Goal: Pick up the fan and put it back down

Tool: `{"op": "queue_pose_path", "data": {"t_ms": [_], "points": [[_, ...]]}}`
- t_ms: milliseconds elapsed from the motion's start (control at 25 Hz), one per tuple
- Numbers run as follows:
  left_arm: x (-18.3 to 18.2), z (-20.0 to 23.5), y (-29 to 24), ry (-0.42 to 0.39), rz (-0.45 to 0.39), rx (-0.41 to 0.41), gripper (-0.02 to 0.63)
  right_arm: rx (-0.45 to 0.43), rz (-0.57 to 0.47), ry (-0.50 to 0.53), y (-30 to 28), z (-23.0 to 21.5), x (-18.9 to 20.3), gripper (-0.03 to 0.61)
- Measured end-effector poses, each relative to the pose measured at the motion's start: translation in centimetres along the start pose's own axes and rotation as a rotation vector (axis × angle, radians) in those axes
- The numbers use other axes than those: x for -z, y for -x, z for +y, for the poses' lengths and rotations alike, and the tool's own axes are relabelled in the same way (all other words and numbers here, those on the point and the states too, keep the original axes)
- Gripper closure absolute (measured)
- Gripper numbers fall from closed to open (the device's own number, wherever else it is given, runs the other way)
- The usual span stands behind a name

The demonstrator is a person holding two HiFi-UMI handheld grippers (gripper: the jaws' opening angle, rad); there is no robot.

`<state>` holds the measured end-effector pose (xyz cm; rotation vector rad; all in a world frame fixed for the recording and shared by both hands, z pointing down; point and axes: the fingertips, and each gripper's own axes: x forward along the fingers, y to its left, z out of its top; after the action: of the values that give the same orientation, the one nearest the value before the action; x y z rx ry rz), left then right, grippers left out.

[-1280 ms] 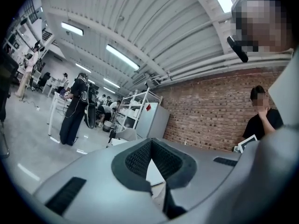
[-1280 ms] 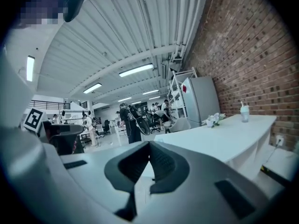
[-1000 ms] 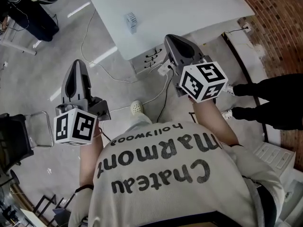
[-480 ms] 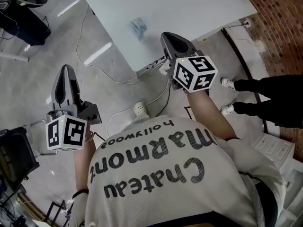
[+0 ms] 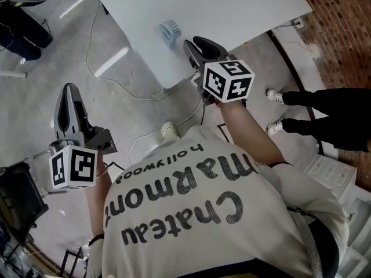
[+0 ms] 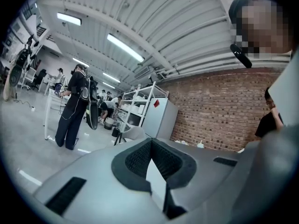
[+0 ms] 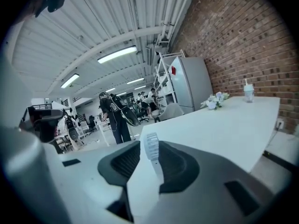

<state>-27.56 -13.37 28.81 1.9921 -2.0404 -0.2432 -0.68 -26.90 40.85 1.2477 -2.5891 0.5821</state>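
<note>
- Head view: the fan (image 5: 170, 32) sits on the table (image 5: 243, 7), close to the table's near corner. The right gripper (image 5: 194, 44) hangs over that table edge with its tips just beside the fan, not touching it. The left gripper (image 5: 69, 88) is well apart from the table, over the floor.
- Left gripper view: the left gripper (image 6: 150, 141) has its tips pressed together with nothing between them. It looks away from the table and probably has no part in this pickup.
- Right gripper view: the jaws of the right gripper (image 7: 149, 150) have just been opening and stand partly apart, holding nothing. The fan (image 7: 150, 143) stands upright on the table (image 7: 224, 120), lined up with the gap but ahead of the pads.
- To do it well, I would keep the fan centred, slide in level with the table top, then close gently. A fan this light may skid or tip if one pad lands first.
</note>
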Motion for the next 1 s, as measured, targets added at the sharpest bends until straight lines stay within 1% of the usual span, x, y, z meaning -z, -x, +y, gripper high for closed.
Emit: {"op": "queue_pose_path", "data": {"t_ms": [120, 280, 520, 800, 1000], "points": [[0.5, 0.6, 0.0, 0.003, 0.008, -0.014, 0.612, -0.010, 0.019, 0.009, -0.7, 0.0, 0.4, 0.411], [1.4, 1.4, 0.0, 0.016, 0.026, -0.033, 0.612, -0.018, 0.042, 0.027, -1.8, 0.2, 0.8, 0.374], [2.0, 2.6, 0.3, 0.026, 0.028, -0.057, 0.612, -0.019, 0.060, 0.032, -3.7, 0.2, 0.9, 0.336], [2.2, 3.5, 0.2, 0.039, 0.031, -0.074, 0.612, -0.007, 0.084, 0.085, -5.1, 0.0, 0.7, 0.318], [2.7, 3.7, 0.1, 0.043, 0.047, -0.073, 0.612, -0.004, 0.099, 0.099, -6.3, -0.1, 0.5, 0.310]]}}
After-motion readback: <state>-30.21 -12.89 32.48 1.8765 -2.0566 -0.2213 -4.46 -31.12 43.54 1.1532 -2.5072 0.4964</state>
